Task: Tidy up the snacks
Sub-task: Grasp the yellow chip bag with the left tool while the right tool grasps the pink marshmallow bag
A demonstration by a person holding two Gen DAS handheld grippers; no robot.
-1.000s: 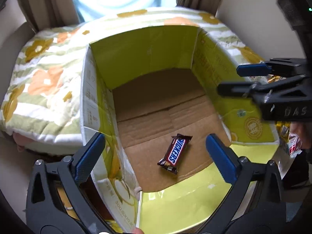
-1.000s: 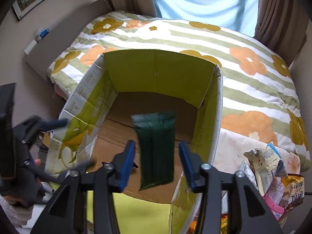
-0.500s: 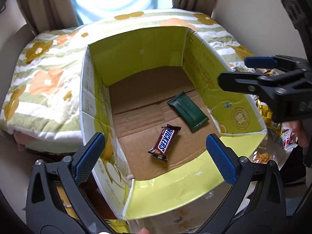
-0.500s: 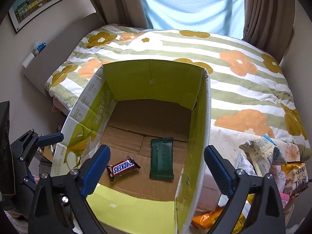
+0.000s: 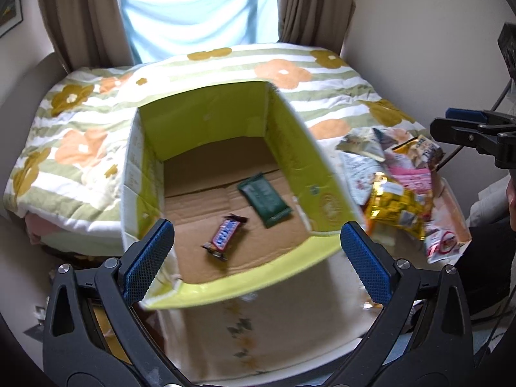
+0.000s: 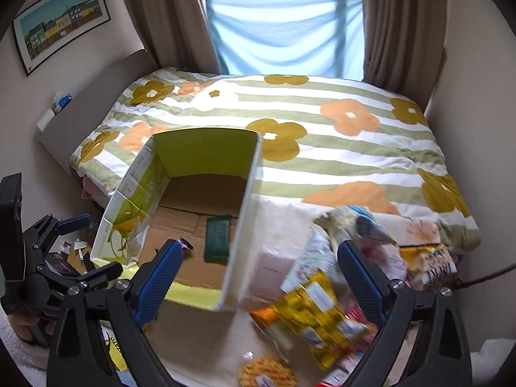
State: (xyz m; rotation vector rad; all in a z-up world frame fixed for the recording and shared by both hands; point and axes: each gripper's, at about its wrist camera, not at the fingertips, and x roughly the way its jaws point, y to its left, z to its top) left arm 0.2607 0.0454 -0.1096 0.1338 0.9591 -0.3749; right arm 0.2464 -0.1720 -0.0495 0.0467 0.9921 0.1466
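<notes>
An open cardboard box (image 5: 290,148) with lime-green inner walls stands at the foot of the bed. On its floor lie a Snickers bar (image 5: 225,237) and a dark green bar (image 5: 264,200), side by side and apart. My left gripper (image 5: 256,251) hovers open and empty above the box's near edge. My right gripper (image 6: 261,264) is open and empty over the box's right wall (image 6: 245,219), above the snack pile; a yellow bag (image 6: 319,309) lies below it. The green bar (image 6: 217,240) shows there too. The Snickers (image 6: 185,243) is mostly hidden behind a finger.
A heap of snack bags (image 5: 396,203) lies right of the box. The bed's flowered, striped quilt (image 6: 322,148) lies behind, with curtains and a window beyond. Small clutter sits on the floor (image 6: 77,248) left of the box. A cable (image 6: 483,274) runs at the far right.
The right gripper opened and the dark green bar dropped into the box beside the Snickers. Both grippers then rose and drew back; the right one swung right over the snack pile.
</notes>
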